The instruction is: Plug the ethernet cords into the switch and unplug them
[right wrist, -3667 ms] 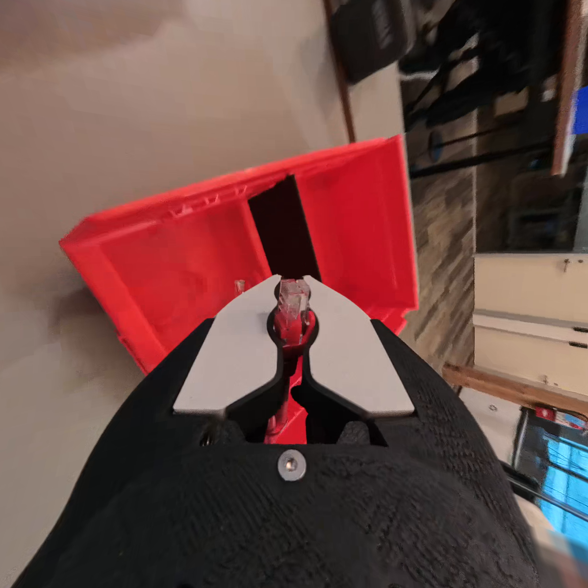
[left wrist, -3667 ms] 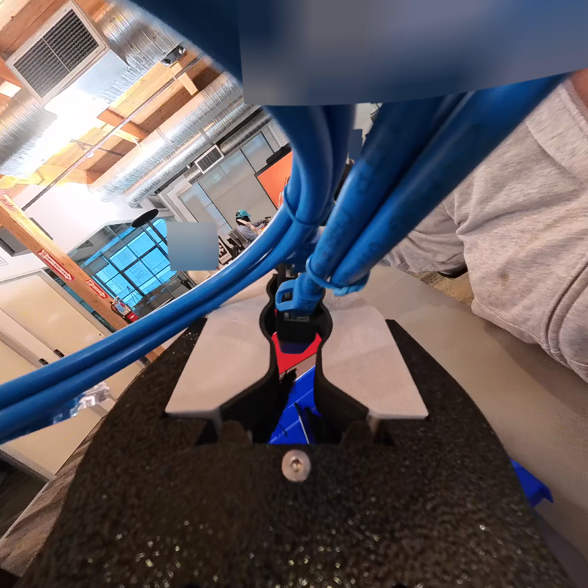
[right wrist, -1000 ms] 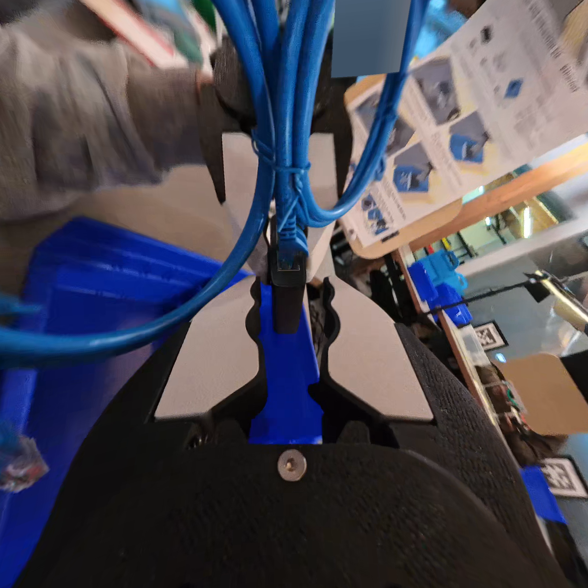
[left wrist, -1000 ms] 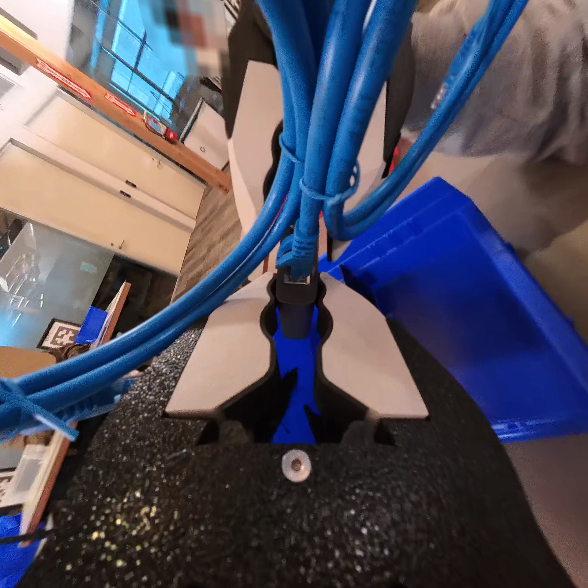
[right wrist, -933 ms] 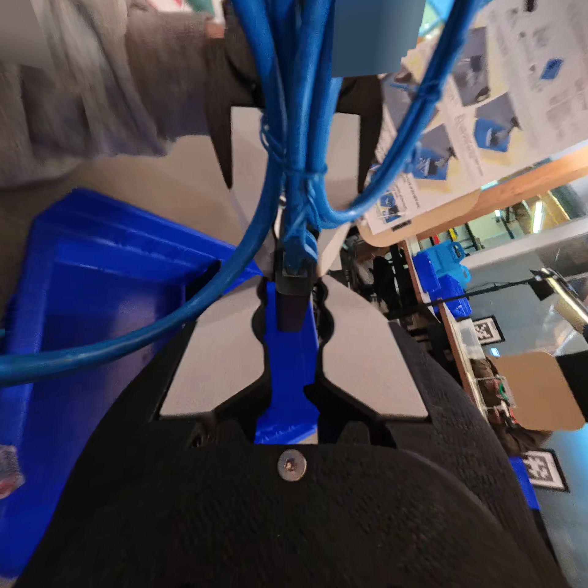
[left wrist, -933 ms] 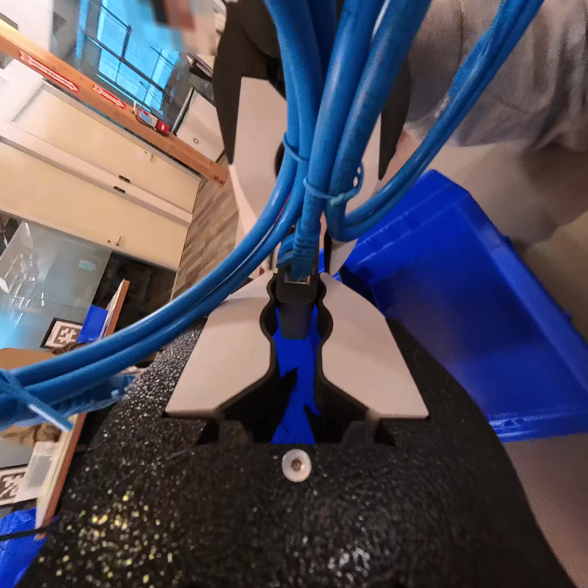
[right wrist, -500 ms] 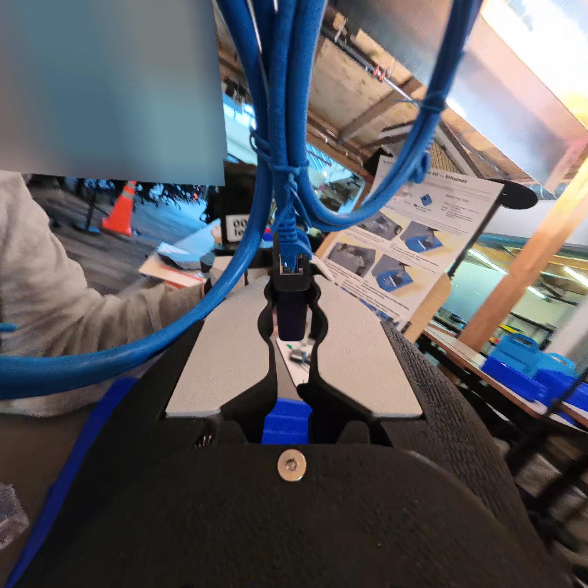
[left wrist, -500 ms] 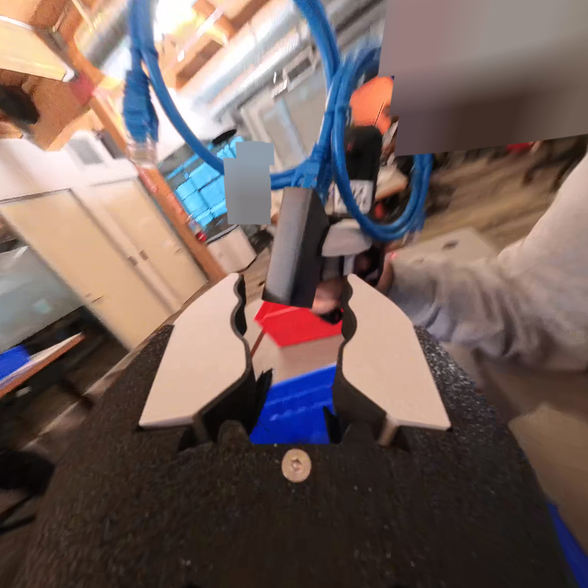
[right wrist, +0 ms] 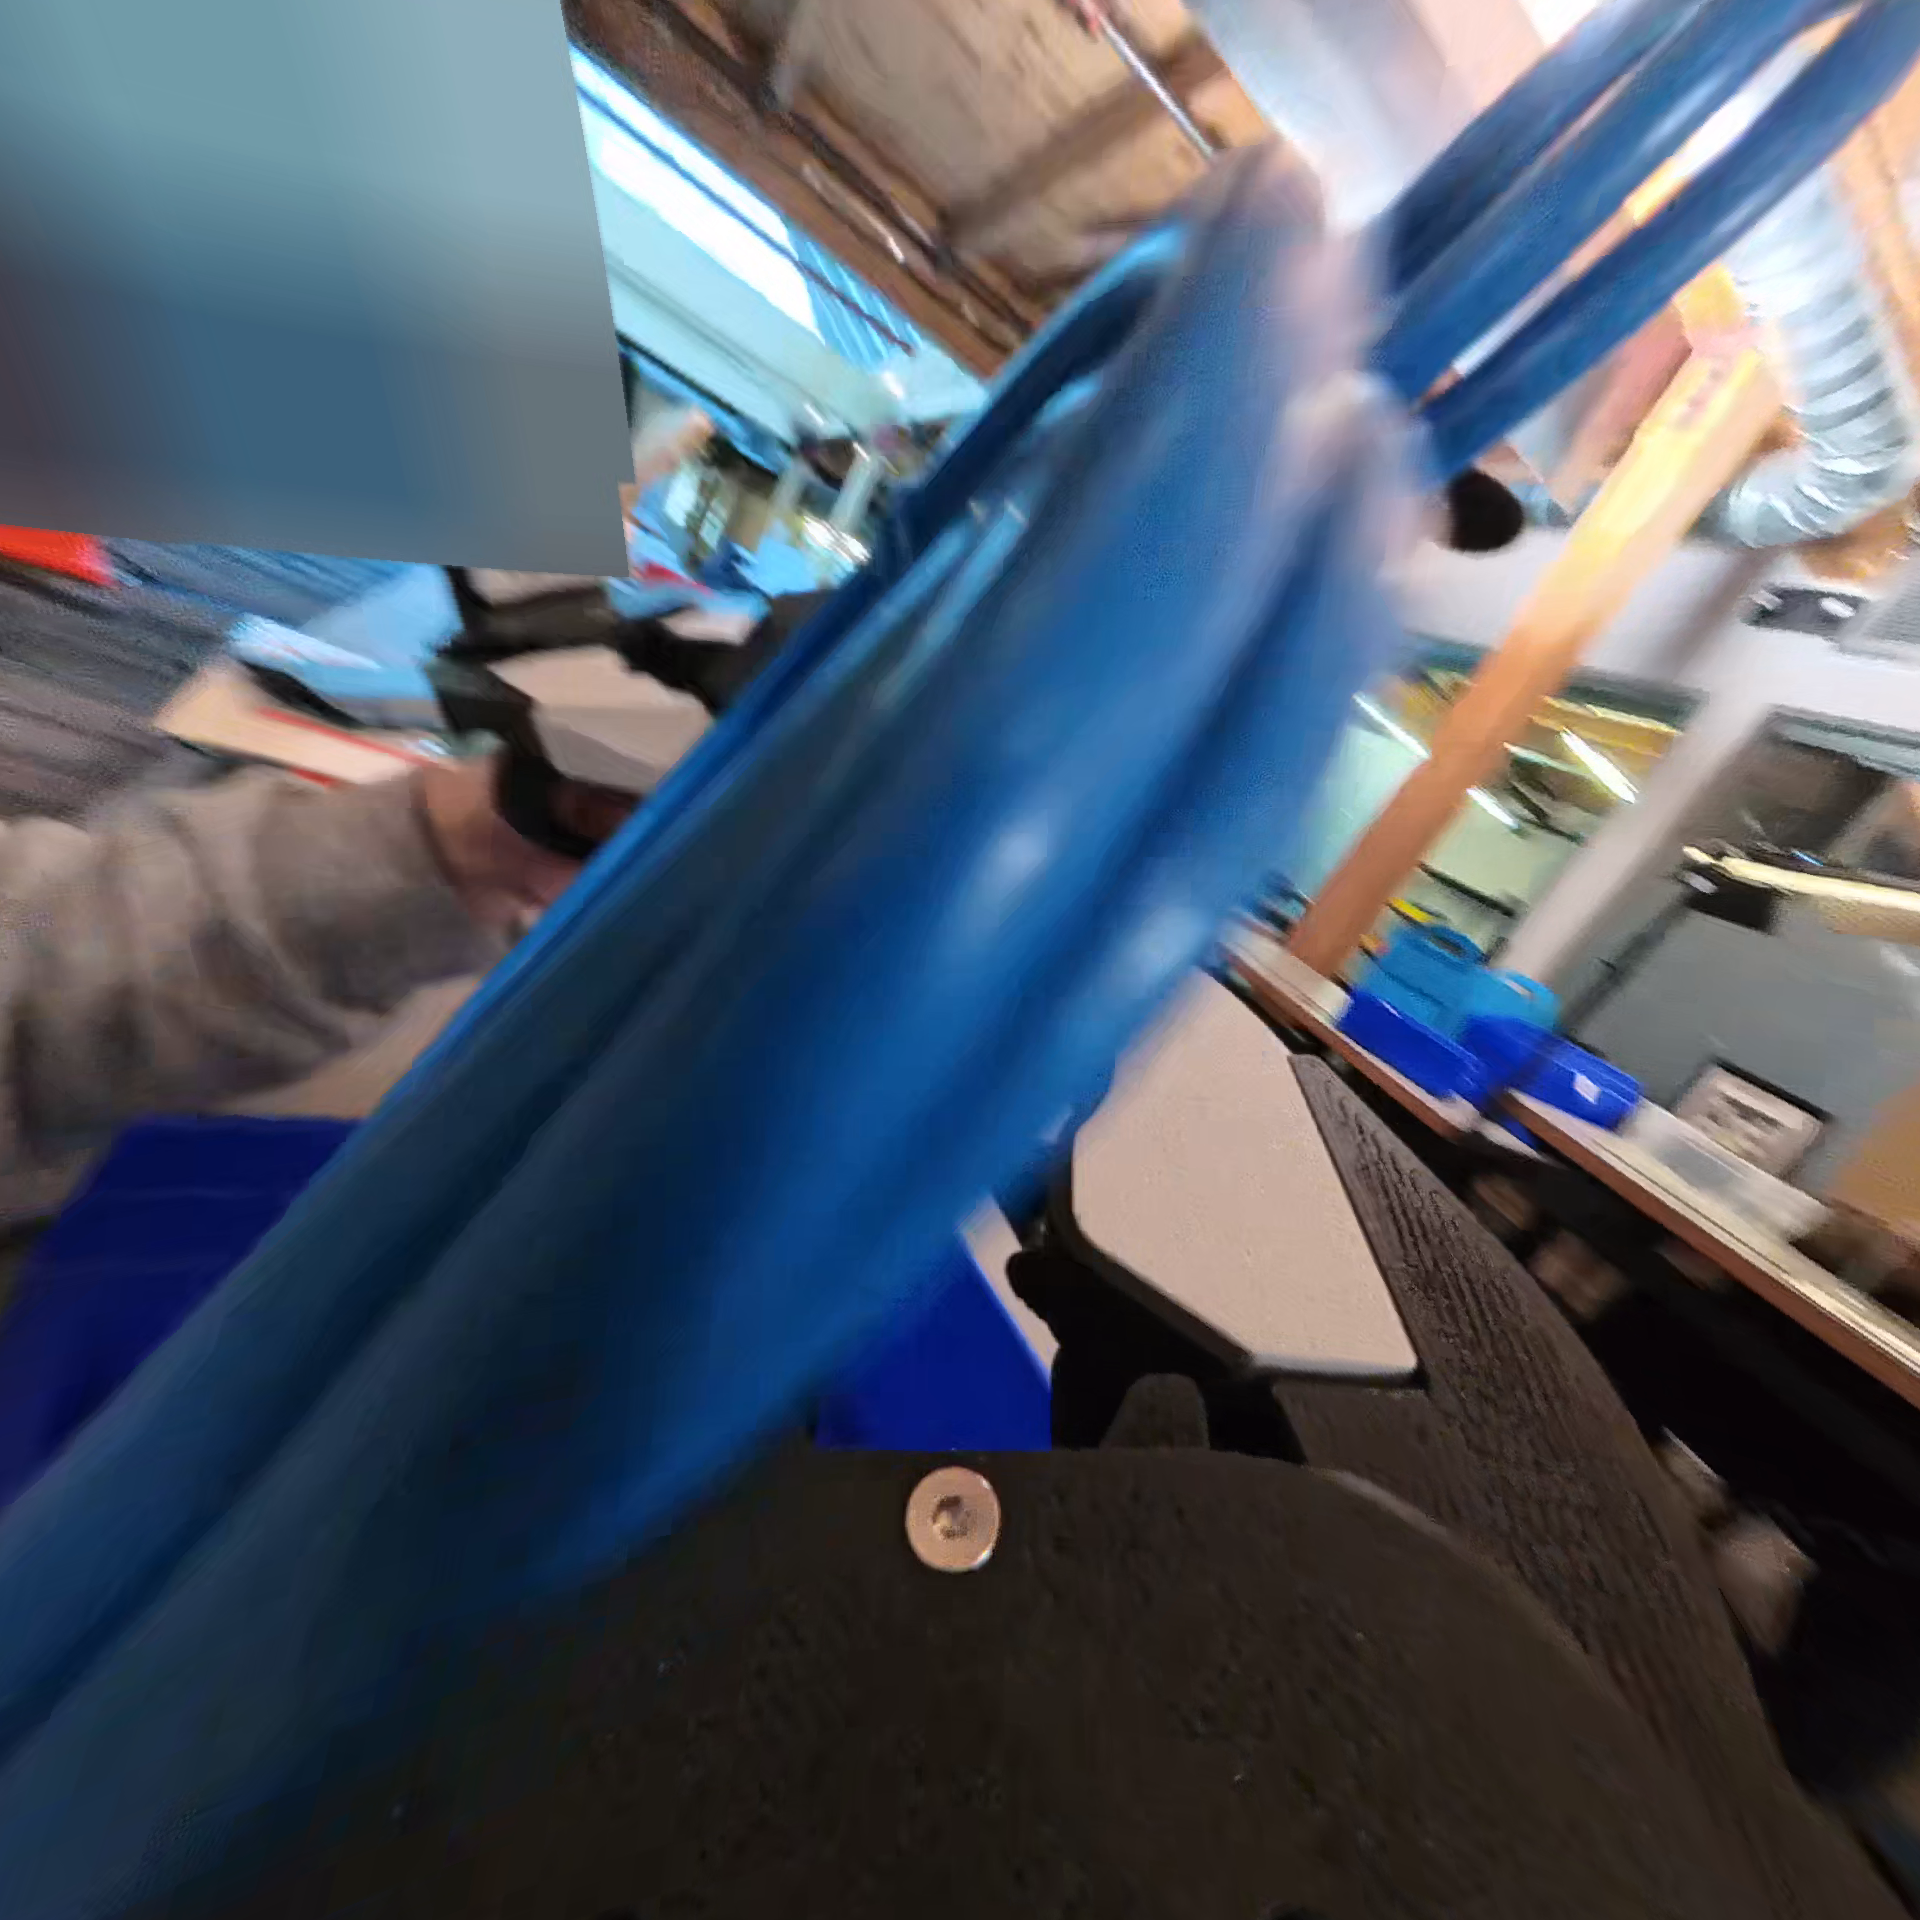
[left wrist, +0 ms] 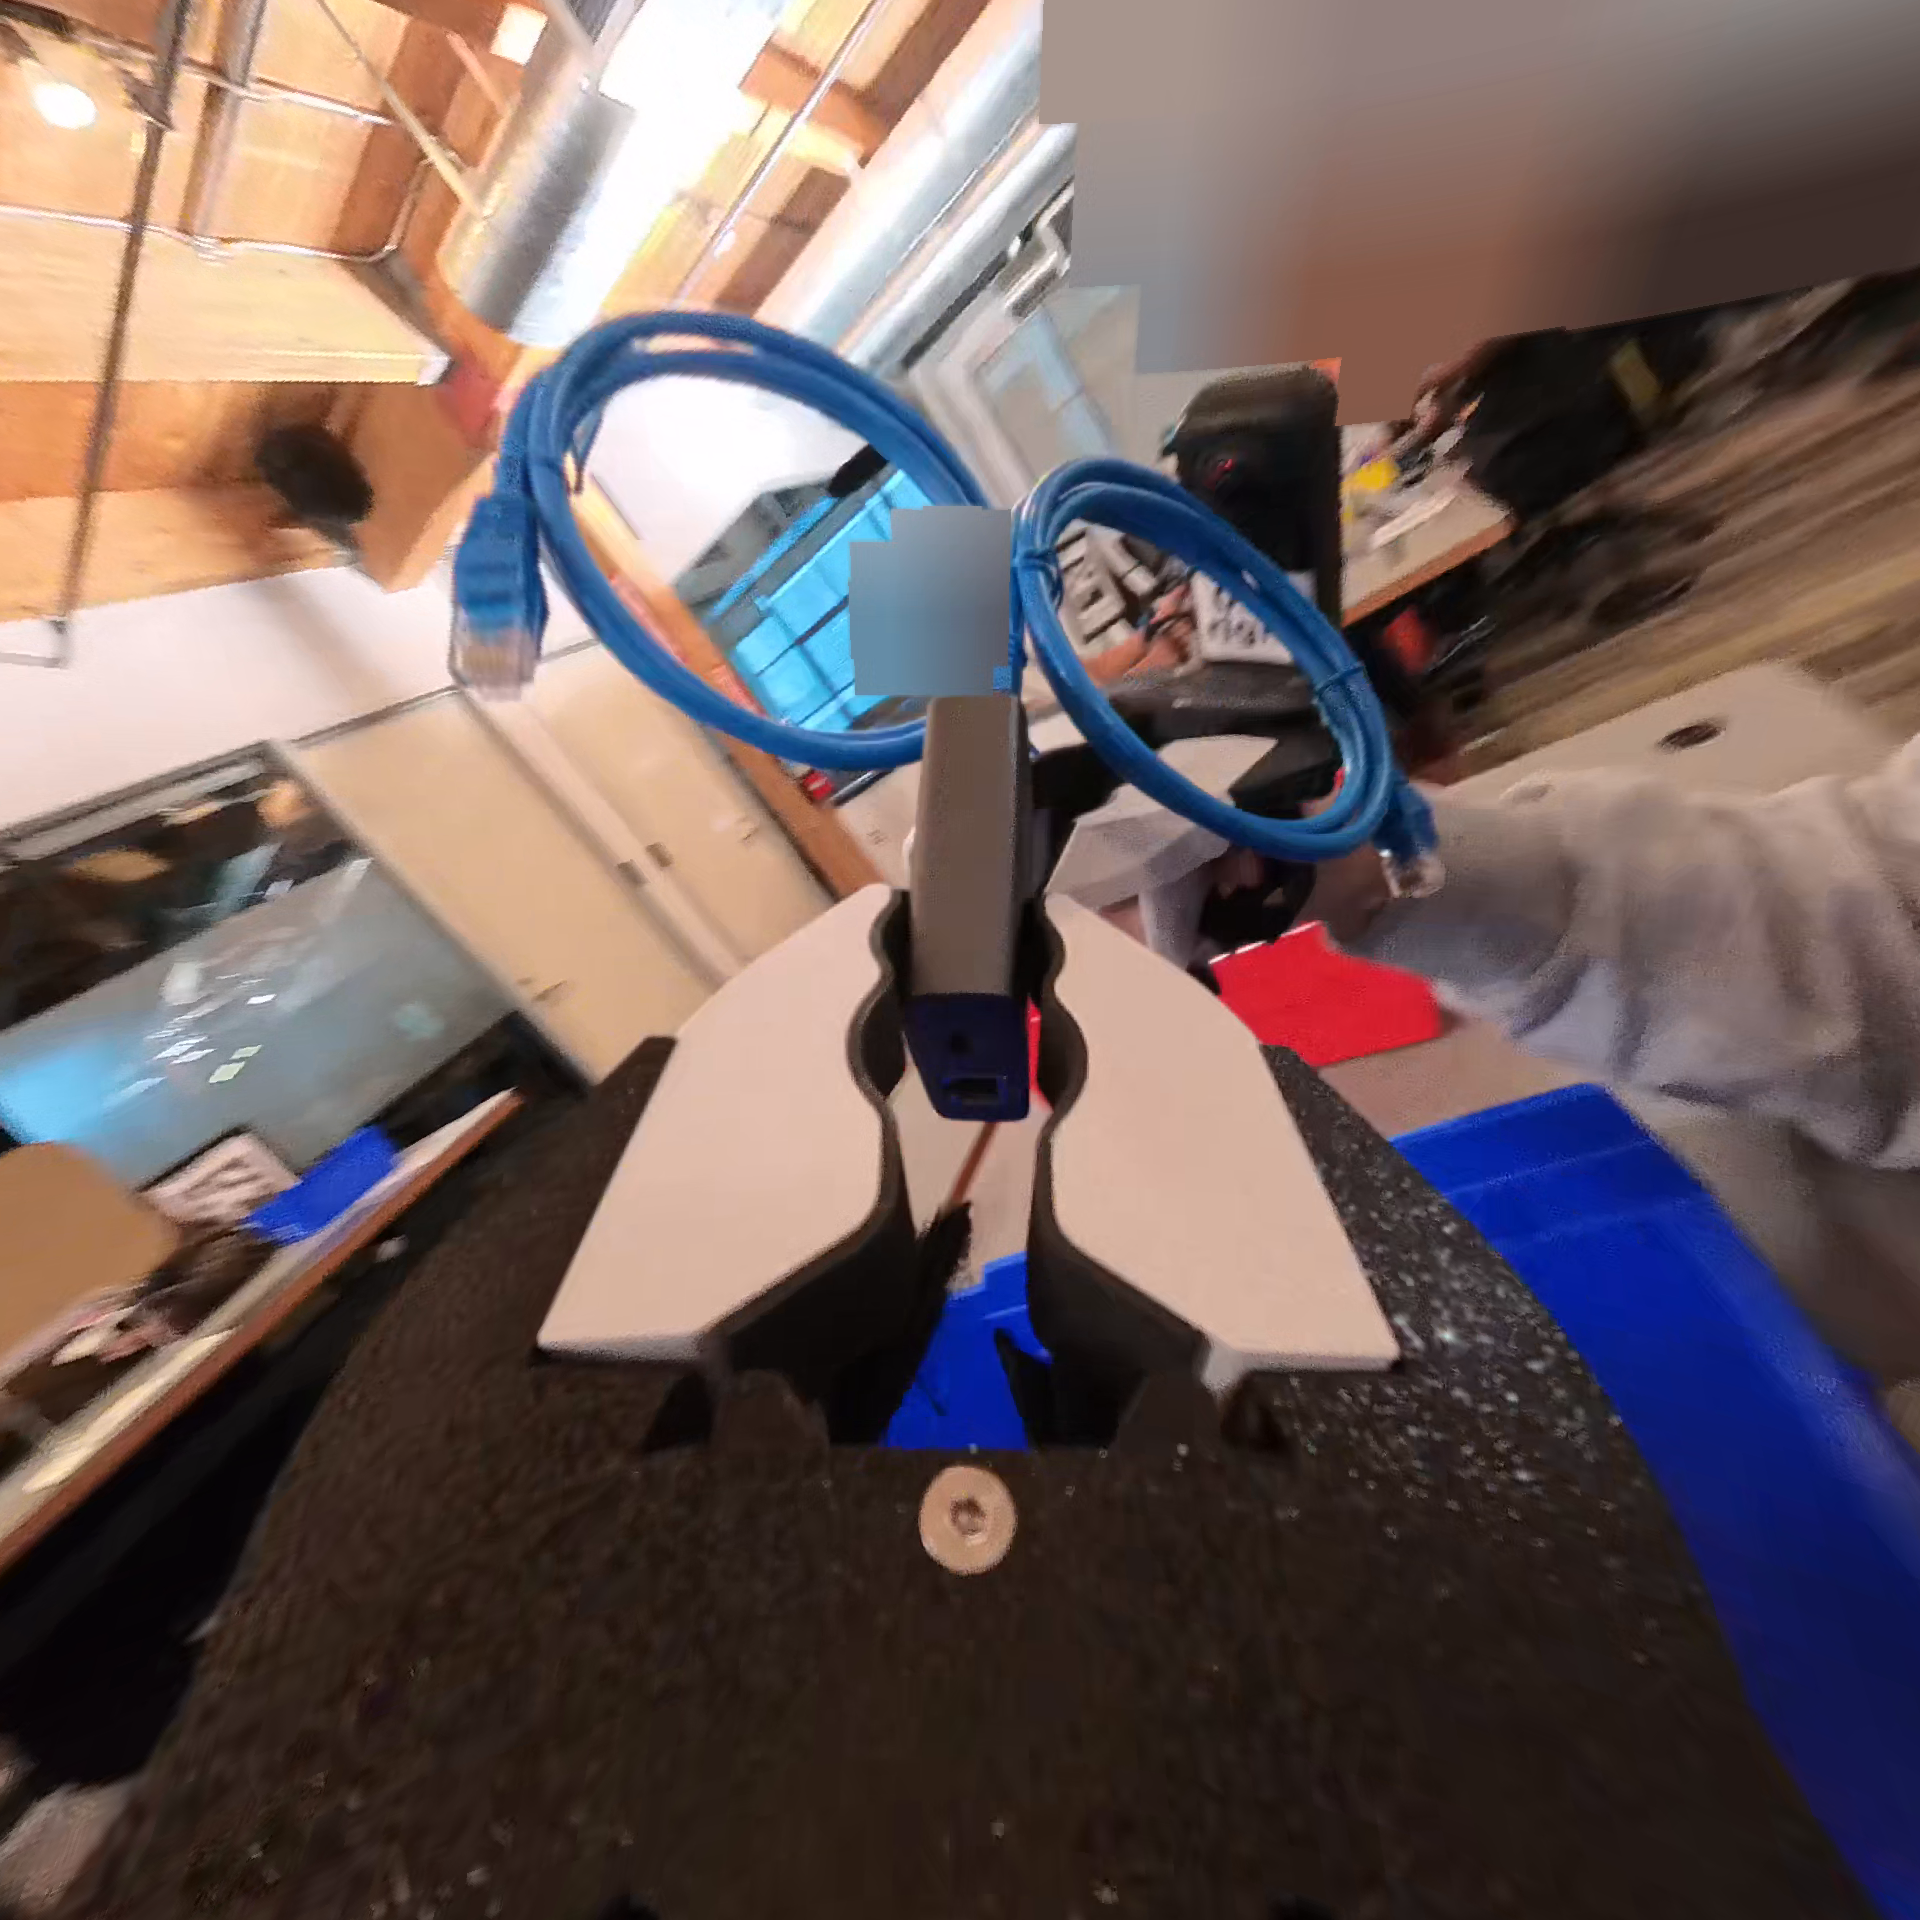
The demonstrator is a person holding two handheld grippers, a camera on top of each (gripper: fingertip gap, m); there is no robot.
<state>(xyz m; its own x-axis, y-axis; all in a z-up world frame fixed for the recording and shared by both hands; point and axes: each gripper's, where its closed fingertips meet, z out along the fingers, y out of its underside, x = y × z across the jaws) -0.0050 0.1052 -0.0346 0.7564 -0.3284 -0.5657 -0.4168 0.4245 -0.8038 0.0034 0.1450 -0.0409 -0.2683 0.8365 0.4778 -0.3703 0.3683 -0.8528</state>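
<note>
Overhead, blue cable (left wrist: 748, 582) coils, blurred cable (right wrist: 831, 935) masking right tool (right wrist: 1039, 1174)

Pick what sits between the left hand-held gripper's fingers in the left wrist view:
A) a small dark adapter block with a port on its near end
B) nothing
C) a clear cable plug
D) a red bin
A: the adapter block stands between the left hand-held gripper fingers, with the blue cable looped beyond it.

The left gripper (left wrist: 966, 1013) fingers flank a dark adapter (left wrist: 966, 914) trailing blue cable (left wrist: 1195, 665).
</note>
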